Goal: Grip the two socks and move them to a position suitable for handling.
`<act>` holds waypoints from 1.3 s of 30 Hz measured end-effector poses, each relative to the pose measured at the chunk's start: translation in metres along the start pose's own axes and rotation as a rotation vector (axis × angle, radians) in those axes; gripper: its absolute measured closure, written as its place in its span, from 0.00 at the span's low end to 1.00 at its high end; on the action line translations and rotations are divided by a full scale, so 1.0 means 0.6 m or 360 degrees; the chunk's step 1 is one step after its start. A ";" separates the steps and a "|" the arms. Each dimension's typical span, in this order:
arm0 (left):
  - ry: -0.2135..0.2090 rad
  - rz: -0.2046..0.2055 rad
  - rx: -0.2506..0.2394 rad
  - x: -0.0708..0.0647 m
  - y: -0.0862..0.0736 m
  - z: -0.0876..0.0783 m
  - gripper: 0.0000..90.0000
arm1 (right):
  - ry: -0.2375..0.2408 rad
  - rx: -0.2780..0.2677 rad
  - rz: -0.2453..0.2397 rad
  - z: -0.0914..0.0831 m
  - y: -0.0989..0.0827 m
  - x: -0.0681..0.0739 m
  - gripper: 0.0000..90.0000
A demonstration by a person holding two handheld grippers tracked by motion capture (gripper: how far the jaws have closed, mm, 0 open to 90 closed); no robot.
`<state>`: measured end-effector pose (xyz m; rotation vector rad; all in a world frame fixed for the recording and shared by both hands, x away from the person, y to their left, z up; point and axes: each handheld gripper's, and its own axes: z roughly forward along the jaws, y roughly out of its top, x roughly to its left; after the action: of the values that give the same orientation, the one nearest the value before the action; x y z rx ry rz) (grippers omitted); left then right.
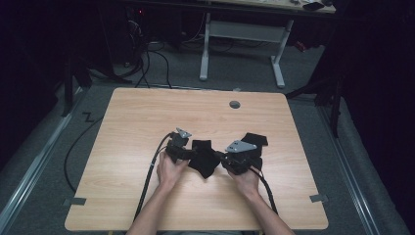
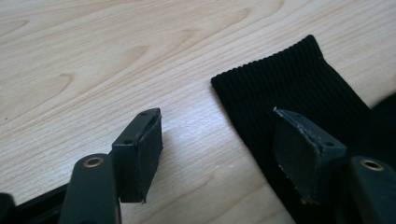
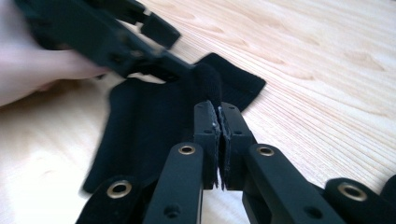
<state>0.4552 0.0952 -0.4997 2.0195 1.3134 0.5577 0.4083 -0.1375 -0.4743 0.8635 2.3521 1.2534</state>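
The right gripper (image 3: pixel 218 140) has its jaws clenched on a raised fold of the black sock (image 3: pixel 154 121); the left gripper (image 2: pixel 224 154) stands released over the ribbed cuff. Lying mid-table (image 1: pixel 147 112), the sock looks soft, light and limp, best pinched at an edge.

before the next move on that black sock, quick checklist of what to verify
1. Right gripper jaws shut on the black sock: ok, fabric is pinched between them.
2. Left gripper jaws open: ok.
3. Sock cuff between the left jaws: not ok, one pad sits over bare table.
4. Second black piece clear of the right hand: cannot tell.
5. Sock flat: not ok, it is bunched.
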 end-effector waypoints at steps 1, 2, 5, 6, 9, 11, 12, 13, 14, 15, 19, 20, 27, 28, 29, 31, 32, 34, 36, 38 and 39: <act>0.0011 -0.0010 -0.0002 0.002 0.000 0.001 0.38 | 0.0015 -0.0016 -0.0007 -0.006 -0.001 0.002 0.97; 0.0022 -0.0023 -0.0008 0.004 0.001 0.002 0.38 | 0.0032 -0.0026 -0.0010 -0.011 -0.002 0.005 0.97; 0.0054 -0.0055 -0.0027 0.006 0.003 0.006 0.38 | 0.0065 -0.0051 -0.0042 -0.025 -0.002 0.013 0.97; 0.0063 -0.0058 -0.0026 0.007 0.004 0.007 0.38 | 0.0072 -0.0063 -0.0064 -0.030 0.000 0.017 0.97; 0.0079 -0.0074 0.0029 0.009 0.016 0.012 0.38 | 0.0091 -0.0083 -0.0109 -0.038 0.004 0.025 0.97; 0.0106 -0.0075 0.0070 0.012 0.028 0.017 0.37 | 0.0096 -0.0074 -0.0132 -0.039 0.004 0.028 0.97; 0.0117 -0.0073 0.0081 0.012 0.032 0.020 0.37 | 0.0100 -0.0055 -0.0140 -0.038 0.003 0.029 0.97; 0.0124 -0.0075 0.0084 0.012 0.035 0.021 0.37 | 0.0102 -0.0045 -0.0150 -0.038 0.001 0.030 0.97; 0.0133 -0.0068 0.0082 0.014 0.036 0.022 0.37 | 0.0108 -0.0040 -0.0159 -0.038 -0.001 0.030 0.97; 0.0125 -0.0096 0.0071 0.017 0.035 0.024 0.38 | 0.0115 -0.0034 -0.0162 -0.039 -0.003 0.031 0.97; 0.0136 -0.0151 0.0071 0.029 0.039 0.027 0.38 | 0.0180 0.0004 -0.0190 -0.038 -0.017 0.033 0.96; 0.0139 -0.0153 0.0078 0.031 0.041 0.029 0.38 | 0.0194 0.0033 -0.0216 -0.035 -0.022 0.037 0.96; 0.0119 -0.0152 0.0100 0.033 0.046 0.026 0.38 | 0.0268 0.0233 -0.0346 -0.011 -0.044 0.071 0.89; 0.0110 -0.0138 0.0087 0.031 0.046 0.021 0.37 | 0.0278 0.0253 -0.0326 -0.006 -0.047 0.072 0.85; 0.0097 -0.0122 0.0068 0.027 0.045 0.014 0.37 | 0.0294 0.0272 -0.0291 0.000 -0.050 0.071 0.82; 0.0052 -0.0077 0.0022 0.016 0.044 -0.004 0.39 | 0.0324 0.0289 -0.0236 0.006 -0.054 0.068 0.75; 0.0032 -0.0054 0.0008 0.010 0.043 -0.013 0.39 | 0.0344 0.0284 -0.0205 0.006 -0.054 0.067 0.73; -0.0020 -0.0007 -0.0004 -0.002 0.040 -0.026 0.40 | 0.0342 0.0284 -0.0205 0.002 -0.051 0.068 0.69; -0.0049 0.0041 0.0005 -0.012 0.035 -0.033 0.40 | 0.0356 0.0244 -0.0203 -0.006 -0.046 0.067 0.69; -0.0065 0.0078 0.0034 -0.017 0.030 -0.033 0.40 | 0.0389 0.0179 -0.0157 -0.015 -0.039 0.062 0.69; -0.0066 0.0076 0.0040 -0.017 0.027 -0.031 0.41 | 0.0404 0.0145 -0.0140 -0.019 -0.037 0.059 0.71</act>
<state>0.4490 0.0867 -0.4753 2.0767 1.2569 0.5204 0.3672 -0.1309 -0.4870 0.6512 2.6321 1.2950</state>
